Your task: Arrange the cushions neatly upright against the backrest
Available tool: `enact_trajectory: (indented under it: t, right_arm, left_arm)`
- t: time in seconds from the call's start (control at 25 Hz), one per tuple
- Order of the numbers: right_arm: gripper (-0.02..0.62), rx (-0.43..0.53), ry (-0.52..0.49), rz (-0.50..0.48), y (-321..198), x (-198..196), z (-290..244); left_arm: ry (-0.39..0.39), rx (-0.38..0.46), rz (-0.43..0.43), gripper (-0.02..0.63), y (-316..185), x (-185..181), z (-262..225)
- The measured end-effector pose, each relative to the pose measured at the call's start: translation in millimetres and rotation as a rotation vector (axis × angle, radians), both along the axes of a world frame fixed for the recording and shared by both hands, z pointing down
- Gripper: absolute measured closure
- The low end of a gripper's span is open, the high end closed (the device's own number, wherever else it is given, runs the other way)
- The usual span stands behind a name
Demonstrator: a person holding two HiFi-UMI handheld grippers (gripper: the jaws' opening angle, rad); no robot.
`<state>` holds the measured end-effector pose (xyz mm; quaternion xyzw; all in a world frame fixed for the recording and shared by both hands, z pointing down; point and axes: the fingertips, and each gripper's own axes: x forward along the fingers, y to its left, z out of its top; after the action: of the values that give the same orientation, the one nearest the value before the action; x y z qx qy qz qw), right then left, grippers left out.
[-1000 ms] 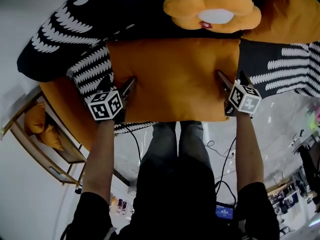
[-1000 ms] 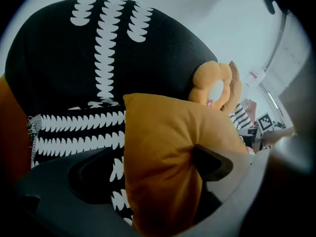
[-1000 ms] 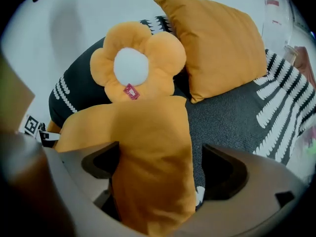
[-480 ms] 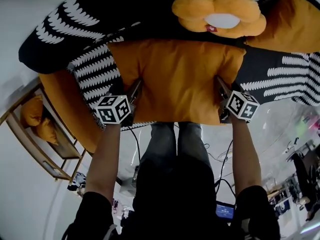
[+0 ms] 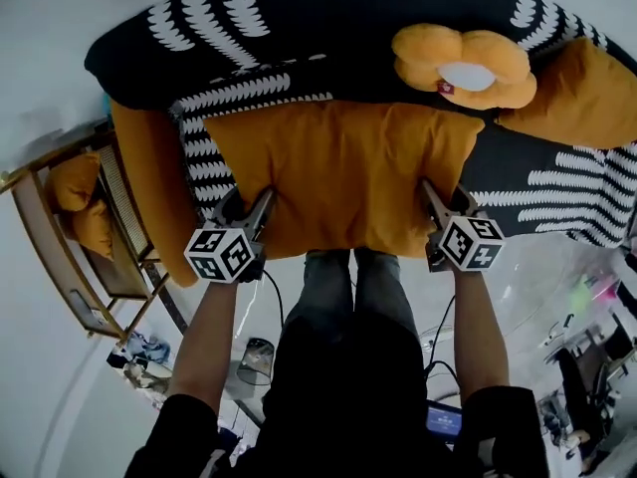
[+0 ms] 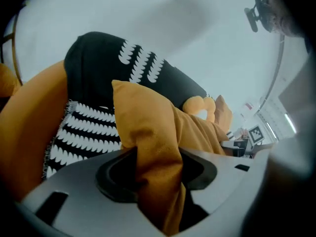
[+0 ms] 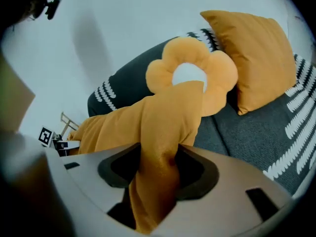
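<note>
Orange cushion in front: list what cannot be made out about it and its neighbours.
- Seat under the front orange cushion: head view, the cushion covers it; contact cannot be told.
- Flower cushion's red tag: head view, too small to read.
- Right orange cushion: head view, cut off by the picture's edge.

A plain pale grey wall (image 5: 45, 58) fills the top of the head view, evenly lit. At the left a slatted wooden rack (image 5: 57, 259) stands on the pale smooth floor (image 5: 70, 406) (two small orange cushions (image 5: 78, 182) lie in it). Black cables (image 5: 439, 339) trail near a small blue-lit screen (image 5: 445, 421).
</note>
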<state>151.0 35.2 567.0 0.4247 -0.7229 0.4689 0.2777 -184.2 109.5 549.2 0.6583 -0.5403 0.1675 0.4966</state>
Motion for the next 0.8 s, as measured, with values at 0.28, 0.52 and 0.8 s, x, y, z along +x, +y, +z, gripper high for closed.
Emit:
enact_trajectory:
  t: [0.28, 0.52, 0.8]
  right_arm:
    - [0.359, 0.140, -0.043, -0.114, -38, -88, -42]
    - [0.350, 0.327, -0.100, -0.129, -102, -134, -105]
    - [0.345, 0.465, -0.150, -0.075, -161, -170, -143]
  left_arm:
    - [-0.058, 0.123, -0.138, 0.370, 1, -75, -51]
    - [-0.084, 0.317, -0.195, 0.364, -44, -119, -116]
    - [-0.151, 0.482, -0.162, 0.356, -113, -163, -158]
